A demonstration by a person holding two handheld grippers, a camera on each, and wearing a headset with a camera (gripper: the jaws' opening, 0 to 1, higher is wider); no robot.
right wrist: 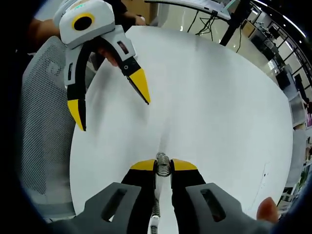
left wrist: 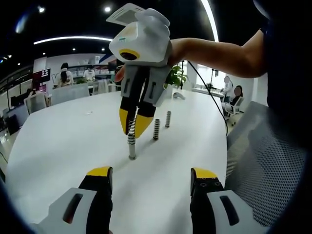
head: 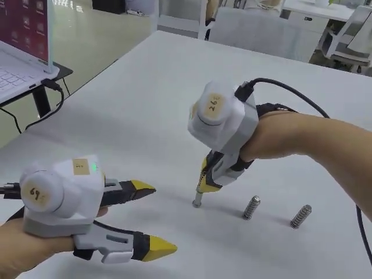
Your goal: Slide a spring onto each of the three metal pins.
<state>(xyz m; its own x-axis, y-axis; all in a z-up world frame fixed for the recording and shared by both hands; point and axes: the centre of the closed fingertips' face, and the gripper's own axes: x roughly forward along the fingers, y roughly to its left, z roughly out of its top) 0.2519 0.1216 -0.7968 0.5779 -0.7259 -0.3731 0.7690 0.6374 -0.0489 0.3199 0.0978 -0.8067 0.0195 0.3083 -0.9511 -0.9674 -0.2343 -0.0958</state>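
The left gripper (head: 165, 218) hovered over the near left corner of the white desk (head: 145, 104). Its yellow-tipped jaws were spread wide, with nothing between them. In its own view the two tips rose well apart above bare desktop.

Farther in, near the middle of the desk, the right gripper (head: 204, 183) pointed steeply down. Its jaws were pinched nearly together on a spring (right wrist: 163, 165), which stood between the tips in the right gripper view. Directly below, an upright metal pin (head: 197, 202) stood on the desk. In the left gripper view the spring's lower coils sat around the pin's upper part.

To the right of that pin stood a second pin (head: 251, 207) and a third pin (head: 301, 216). Each was already sleeved in a spring and leaned slightly.

Off the desk's far left edge, an open laptop (head: 17, 52) rested on a dark stand.
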